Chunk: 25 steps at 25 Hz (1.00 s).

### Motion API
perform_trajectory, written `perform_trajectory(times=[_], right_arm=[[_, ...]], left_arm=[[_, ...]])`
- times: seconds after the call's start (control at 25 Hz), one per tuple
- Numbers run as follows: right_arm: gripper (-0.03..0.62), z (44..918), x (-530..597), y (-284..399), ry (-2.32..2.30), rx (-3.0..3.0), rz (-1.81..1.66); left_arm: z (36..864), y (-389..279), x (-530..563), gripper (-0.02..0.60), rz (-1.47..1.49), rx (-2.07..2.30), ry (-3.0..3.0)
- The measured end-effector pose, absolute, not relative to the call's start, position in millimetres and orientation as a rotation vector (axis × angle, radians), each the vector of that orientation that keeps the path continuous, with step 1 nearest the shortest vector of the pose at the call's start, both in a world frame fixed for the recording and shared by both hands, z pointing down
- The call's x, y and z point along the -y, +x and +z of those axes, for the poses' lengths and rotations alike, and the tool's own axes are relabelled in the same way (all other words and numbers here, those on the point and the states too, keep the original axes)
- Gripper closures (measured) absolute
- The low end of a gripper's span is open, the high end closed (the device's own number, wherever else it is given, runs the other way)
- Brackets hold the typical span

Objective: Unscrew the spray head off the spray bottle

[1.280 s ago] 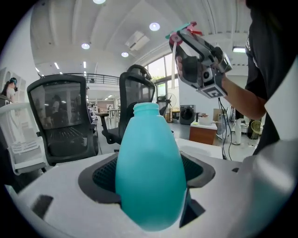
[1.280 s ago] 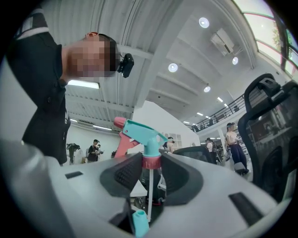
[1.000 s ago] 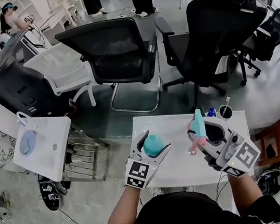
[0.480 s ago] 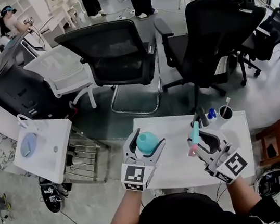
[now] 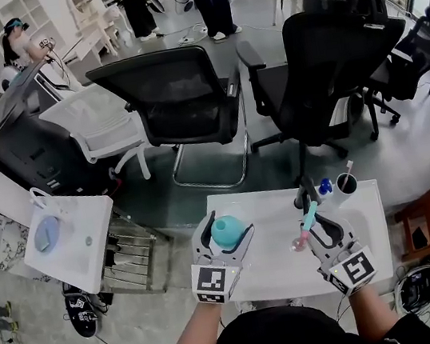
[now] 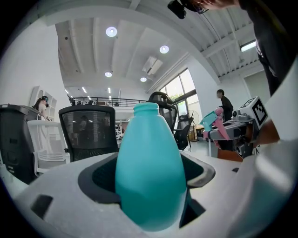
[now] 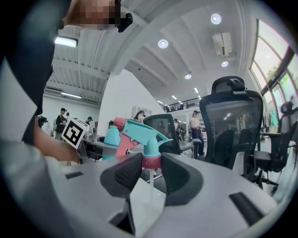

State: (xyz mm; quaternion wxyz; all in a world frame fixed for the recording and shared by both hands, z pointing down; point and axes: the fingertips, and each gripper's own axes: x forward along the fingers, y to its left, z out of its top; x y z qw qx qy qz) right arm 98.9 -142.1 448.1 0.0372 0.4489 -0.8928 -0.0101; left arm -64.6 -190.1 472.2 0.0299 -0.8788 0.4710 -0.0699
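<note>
So the left gripper (image 5: 226, 235) clamps the bottle (image 6: 149, 172) steady while the right gripper (image 5: 313, 223) pinches the spray head (image 7: 138, 134), held apart, looks unscrewed.

My left gripper (image 5: 224, 238) covers the lower half of the teal bottle (image 6: 149, 162). Its base sinks behind the gripper's body in both views, so I cannot see it.

The spray head (image 7: 139, 135) in my right gripper (image 7: 151, 174) trails a clear tube (image 7: 150, 181) that drops behind the gripper's body, and its end is hidden.

At the far edge of the table (image 5: 279, 270), a blue thing (image 5: 326, 186) and a dark cup (image 5: 346, 184) with a stick in it are too small for me to name. My arms and torso hide the table's near edge.
</note>
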Motion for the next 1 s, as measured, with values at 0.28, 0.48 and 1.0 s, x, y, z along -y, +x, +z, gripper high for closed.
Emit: perform_trajectory(times=[0.28, 0.48, 1.0], right_arm=[[0.459, 447, 143, 103, 1.423, 2.733, -0.041], [0.459, 443, 145, 105, 1.449, 2.733, -0.04], [0.459, 434, 149, 108, 1.486, 2.735, -0.065]], left_arm=[[487, -60, 188, 0.187, -0.256, -1.432, -2.733], [491, -59, 185, 0.187, -0.269, -1.427, -2.739], [493, -59, 177, 0.187, -0.287, -1.422, -2.742]])
